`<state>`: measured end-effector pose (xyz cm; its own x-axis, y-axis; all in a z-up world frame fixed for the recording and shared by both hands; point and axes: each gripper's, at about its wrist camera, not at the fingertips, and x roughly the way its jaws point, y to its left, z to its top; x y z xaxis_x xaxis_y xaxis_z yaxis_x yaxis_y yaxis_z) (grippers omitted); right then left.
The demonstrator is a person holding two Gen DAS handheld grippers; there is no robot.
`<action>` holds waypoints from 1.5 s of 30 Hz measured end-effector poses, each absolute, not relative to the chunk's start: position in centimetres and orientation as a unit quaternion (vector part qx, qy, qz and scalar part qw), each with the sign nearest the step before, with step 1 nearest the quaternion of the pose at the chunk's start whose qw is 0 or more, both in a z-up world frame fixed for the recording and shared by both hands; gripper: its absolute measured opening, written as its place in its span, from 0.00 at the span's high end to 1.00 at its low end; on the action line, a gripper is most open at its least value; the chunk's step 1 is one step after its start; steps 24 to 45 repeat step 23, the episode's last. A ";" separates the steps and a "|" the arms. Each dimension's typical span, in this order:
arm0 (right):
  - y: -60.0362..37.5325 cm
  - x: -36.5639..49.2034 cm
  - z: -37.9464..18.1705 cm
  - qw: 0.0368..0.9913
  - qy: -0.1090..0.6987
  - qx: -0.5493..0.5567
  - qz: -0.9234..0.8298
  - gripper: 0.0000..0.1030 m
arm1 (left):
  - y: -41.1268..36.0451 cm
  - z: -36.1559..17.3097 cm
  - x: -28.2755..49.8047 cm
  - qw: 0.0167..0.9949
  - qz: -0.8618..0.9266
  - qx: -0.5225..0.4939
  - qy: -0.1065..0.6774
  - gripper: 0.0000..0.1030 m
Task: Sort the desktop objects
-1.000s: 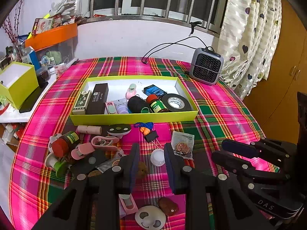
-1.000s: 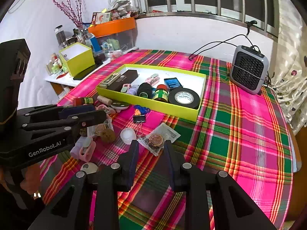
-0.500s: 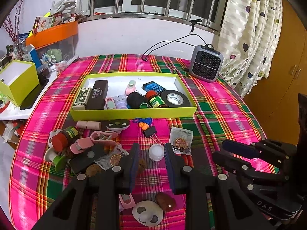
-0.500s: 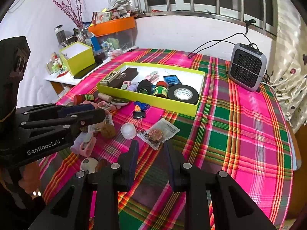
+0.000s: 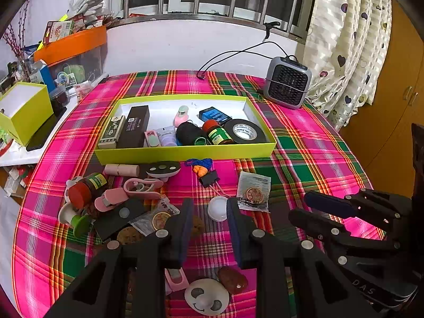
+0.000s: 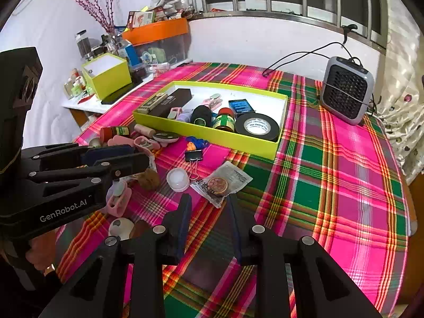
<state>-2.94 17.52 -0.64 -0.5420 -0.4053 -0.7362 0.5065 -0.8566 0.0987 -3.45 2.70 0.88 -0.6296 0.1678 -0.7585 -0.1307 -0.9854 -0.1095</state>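
Observation:
A yellow-green tray (image 5: 185, 153) (image 6: 212, 132) on the plaid tablecloth holds a black tape roll (image 5: 245, 132), a red-capped bottle, a black spool and small boxes. Loose items lie in front of it: a white round cap (image 5: 217, 208) (image 6: 178, 179), a sachet with a round disc (image 5: 254, 192) (image 6: 221, 182), a black binder clip (image 5: 209, 178), a brown jar (image 5: 84, 189), pink clips and a panda-face disc (image 5: 206, 299). My left gripper (image 5: 209, 212) (image 6: 119, 156) hovers open just short of the white cap. My right gripper (image 6: 209, 206) (image 5: 331, 212) hovers open near the sachet, holding nothing.
A grey fan heater (image 5: 287, 84) with its cable stands at the back right of the table. A yellow-green box (image 5: 23, 108) and an orange-lidded bin (image 5: 71, 45) sit on a side shelf at left. Heart-print curtains hang at the right.

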 end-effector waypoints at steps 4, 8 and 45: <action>17.4 -3.2 -0.8 0.261 0.064 0.404 -0.874 0.72 | 2.6 0.6 -3.7 0.083 0.901 -0.426 -0.022 0.75; 17.3 -3.4 -1.0 0.261 0.065 0.406 -0.873 0.72 | 2.7 0.3 -4.0 0.084 0.899 -0.429 -0.022 0.77; 17.2 -4.0 -1.3 0.261 0.064 0.409 -0.872 0.72 | 2.5 0.1 -4.7 0.073 0.902 -0.426 -0.019 0.84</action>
